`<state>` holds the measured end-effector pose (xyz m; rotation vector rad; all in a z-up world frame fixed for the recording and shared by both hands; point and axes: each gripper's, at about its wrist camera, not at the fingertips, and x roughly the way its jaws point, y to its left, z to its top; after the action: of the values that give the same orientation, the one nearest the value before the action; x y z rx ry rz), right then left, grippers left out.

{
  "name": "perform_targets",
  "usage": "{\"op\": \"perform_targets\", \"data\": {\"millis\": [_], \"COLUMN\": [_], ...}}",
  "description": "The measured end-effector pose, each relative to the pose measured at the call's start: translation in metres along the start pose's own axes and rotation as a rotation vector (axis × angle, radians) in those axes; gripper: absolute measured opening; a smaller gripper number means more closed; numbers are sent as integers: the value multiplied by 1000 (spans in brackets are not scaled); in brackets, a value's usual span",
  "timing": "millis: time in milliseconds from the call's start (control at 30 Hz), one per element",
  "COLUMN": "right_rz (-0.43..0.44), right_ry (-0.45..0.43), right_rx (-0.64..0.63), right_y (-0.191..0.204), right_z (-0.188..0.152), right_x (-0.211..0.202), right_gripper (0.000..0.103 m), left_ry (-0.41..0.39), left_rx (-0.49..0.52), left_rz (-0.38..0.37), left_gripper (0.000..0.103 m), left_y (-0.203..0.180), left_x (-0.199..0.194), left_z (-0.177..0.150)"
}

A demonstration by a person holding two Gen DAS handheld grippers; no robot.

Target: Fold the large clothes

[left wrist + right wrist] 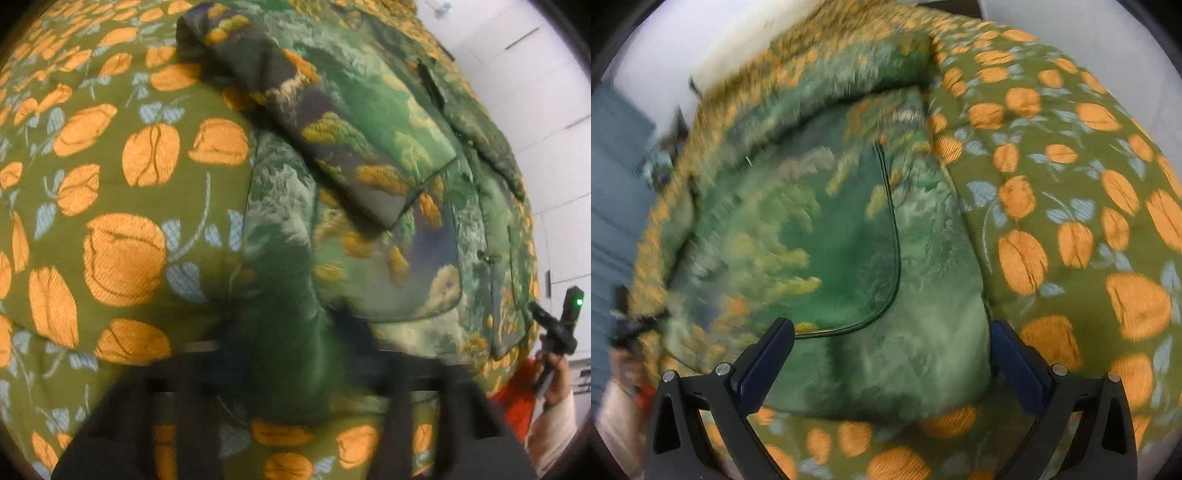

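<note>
My left gripper is pressed together on a raised fold of the green jacket at its near hem; the fingers themselves are blurred, with dark green cloth bunched between them. My right gripper stands spread wide, its two blue-padded fingers straddling the jacket's lower corner without pressing it.

The jacket lies flat on a green bedspread with orange flowers, which reaches every near edge of both views. One sleeve is folded diagonally across the front, cuff end resting just above a rounded patch pocket. In the right wrist view a second pocket's piped, curved edge runs just ahead of the left finger.

Beyond the jacket's far side, the bedspread ends against a white panelled wall. In the left wrist view the person's hand grips the other tool's handle at the right margin, beside the jacket's far hem.
</note>
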<state>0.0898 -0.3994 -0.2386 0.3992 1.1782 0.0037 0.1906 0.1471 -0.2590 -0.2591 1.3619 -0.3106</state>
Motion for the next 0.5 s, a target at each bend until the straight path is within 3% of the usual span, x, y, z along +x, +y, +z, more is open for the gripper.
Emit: {"op": "perform_targets", "data": {"millis": [67,133,233,300,333,500], "right_rz": [-49,-1,39,42,61,37], "right_ry": [25,55,55,46,41,38], "right_rx": [-43,2,39,8,-4,-96], "right_y": [1,-7,-14,-13,-11,11], "right_z": [3,4,4,3,2,-5], "right_x": [13,18,12,4,-1,-29], "right_gripper": [103,100,66,27,22,18], "left_ry": [-10,-39,-80,-93,-92,-64], "left_rx": [-4,2,27,51,59,84], "left_rz": [14,9,-9,-22,-20,59], "left_gripper": [12,10,9,9,9,9], "left_y": [-5,-10,-16,-22,-21,-31], "left_x": [-5,-20,-47,-64,-72,-86], "left_z": [-3,-10,-22,-36,-38,-73]}}
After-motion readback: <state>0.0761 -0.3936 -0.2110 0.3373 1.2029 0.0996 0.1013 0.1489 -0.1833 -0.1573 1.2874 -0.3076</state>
